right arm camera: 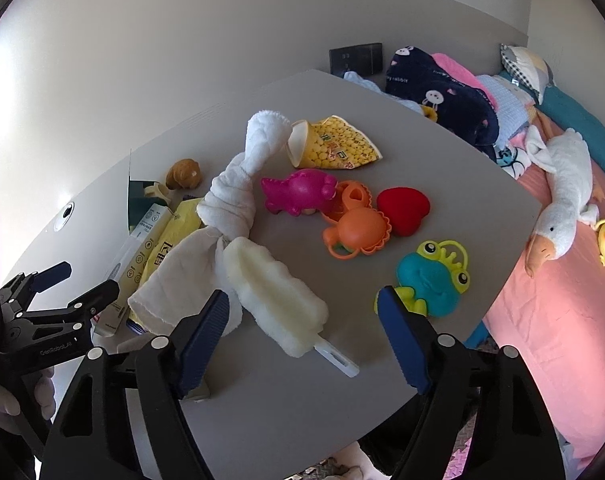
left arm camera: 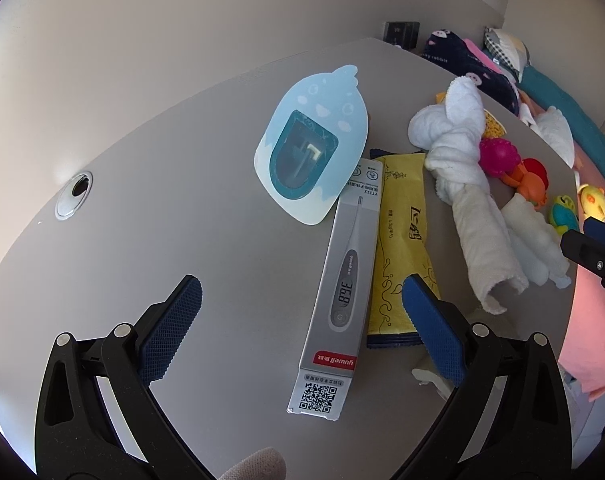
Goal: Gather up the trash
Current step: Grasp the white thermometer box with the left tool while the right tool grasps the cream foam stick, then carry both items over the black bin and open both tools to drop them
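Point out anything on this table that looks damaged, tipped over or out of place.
The yellow paper cup lies tipped on its side, crushed flat, beyond the knotted white towel. The yellow snack wrapper lies flat beside the thermometer box. Both look like trash among the toys. Nothing appears spilled.

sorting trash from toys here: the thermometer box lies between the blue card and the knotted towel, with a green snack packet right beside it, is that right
Not quite: the snack packet beside the thermometer box is yellow, not green, as the left wrist view shows. The rest holds: the box lies between the blue card and the knotted towel.
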